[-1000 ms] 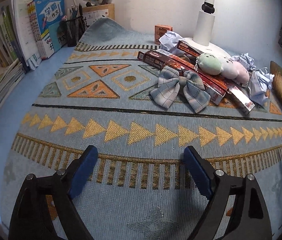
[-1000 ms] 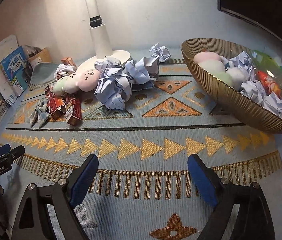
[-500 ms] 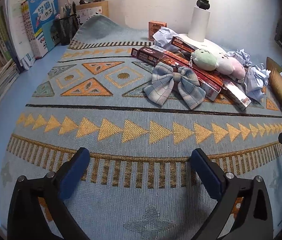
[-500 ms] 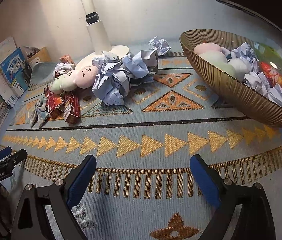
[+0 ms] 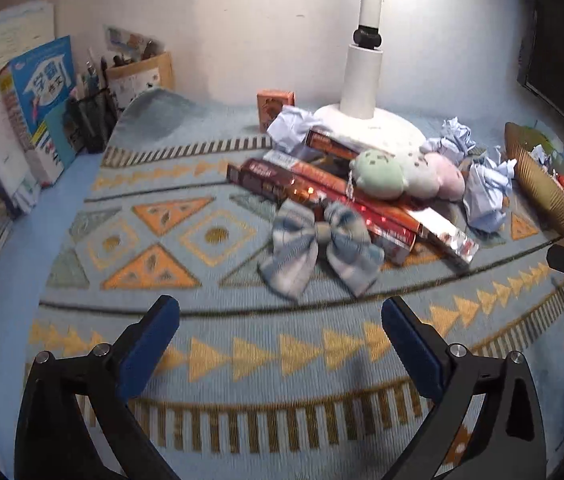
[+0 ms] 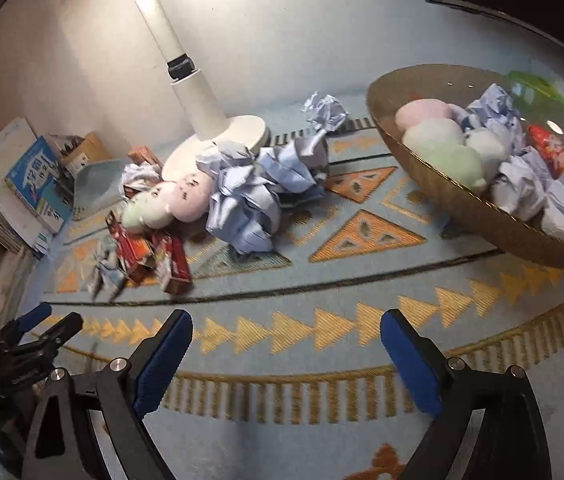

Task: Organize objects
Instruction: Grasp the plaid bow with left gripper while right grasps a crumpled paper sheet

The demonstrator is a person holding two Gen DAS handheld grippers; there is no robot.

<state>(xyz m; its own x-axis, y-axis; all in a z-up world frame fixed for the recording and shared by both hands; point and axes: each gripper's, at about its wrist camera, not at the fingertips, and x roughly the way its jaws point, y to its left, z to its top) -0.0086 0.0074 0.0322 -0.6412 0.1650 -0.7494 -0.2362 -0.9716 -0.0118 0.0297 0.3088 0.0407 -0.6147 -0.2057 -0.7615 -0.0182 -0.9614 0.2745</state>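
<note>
Jaws of left gripper [image 5: 280, 322] and right gripper [image 6: 286, 334] wide apart, empty; bow [image 5: 319, 249] blurred; basket [image 6: 461, 204] cut off.

A blue patterned cloth [image 5: 218, 236] covers the desk. On it lie a plaid bow [image 5: 321, 252], long red boxes [image 5: 321, 192], crumpled papers [image 6: 258, 192], a white lamp base [image 6: 222, 140] and a golden basket [image 6: 477, 216]

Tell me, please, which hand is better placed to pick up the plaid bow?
Left, probably: its open tongs face the bow directly, while in the right view the bow lies far off to the side.
</note>
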